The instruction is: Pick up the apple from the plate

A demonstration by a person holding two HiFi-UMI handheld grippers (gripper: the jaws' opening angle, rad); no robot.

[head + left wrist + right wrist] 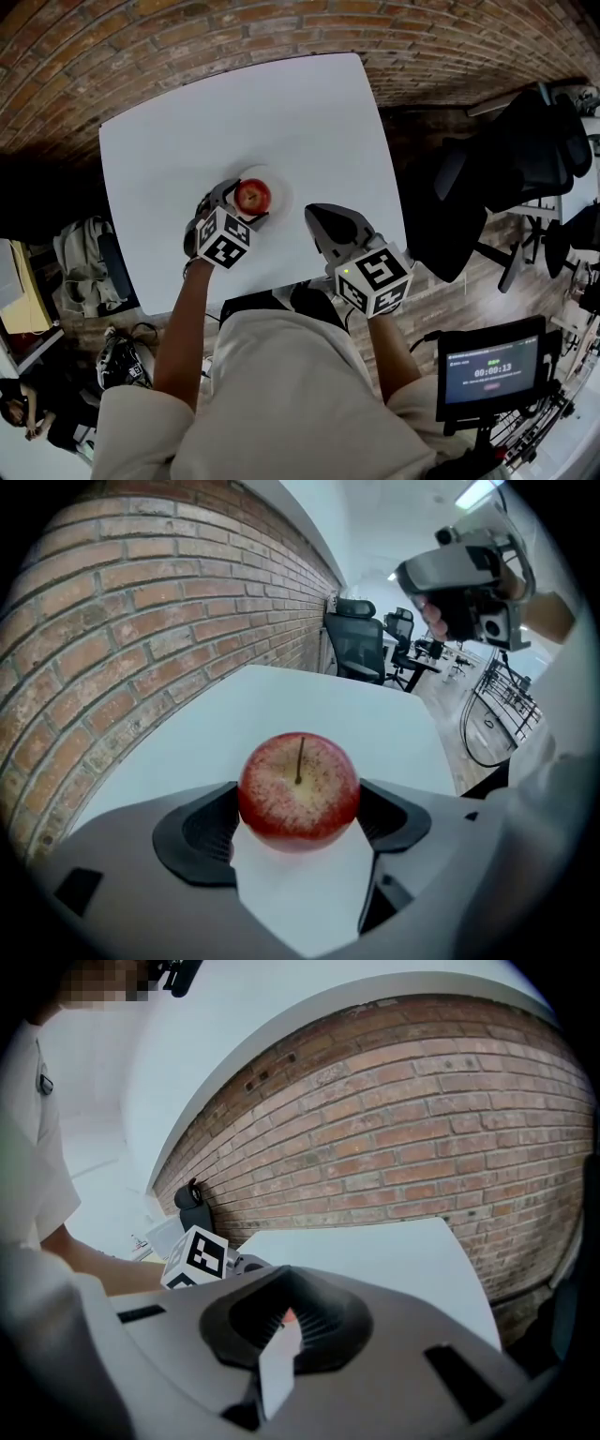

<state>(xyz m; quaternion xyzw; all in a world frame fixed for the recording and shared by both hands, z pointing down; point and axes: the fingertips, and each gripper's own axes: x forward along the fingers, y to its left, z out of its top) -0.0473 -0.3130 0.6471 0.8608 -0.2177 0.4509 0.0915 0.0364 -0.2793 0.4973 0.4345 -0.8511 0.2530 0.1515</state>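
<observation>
— So, what's the risk?
— The left hand-held gripper [300, 810] pinches the apple [299, 785] at the plate's [280, 184] 8 o'clock side. Its rounded flanks could slip out on a jerky lift. At 4 o'clock, the right hand-held gripper [279, 1327] is nearly closed, empty.

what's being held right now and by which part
Left hand-held gripper clamps the round red apple by its opposite sides; right hand-held gripper holds nothing.

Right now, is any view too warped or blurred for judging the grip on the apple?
Left gripper view: sharp, evenly lit, the round red apple clear between the left tongs, corners vignetted. Head view: fisheye bows the edges of the white table. Right gripper view: the red brick wall curves, slightly soft.
</observation>
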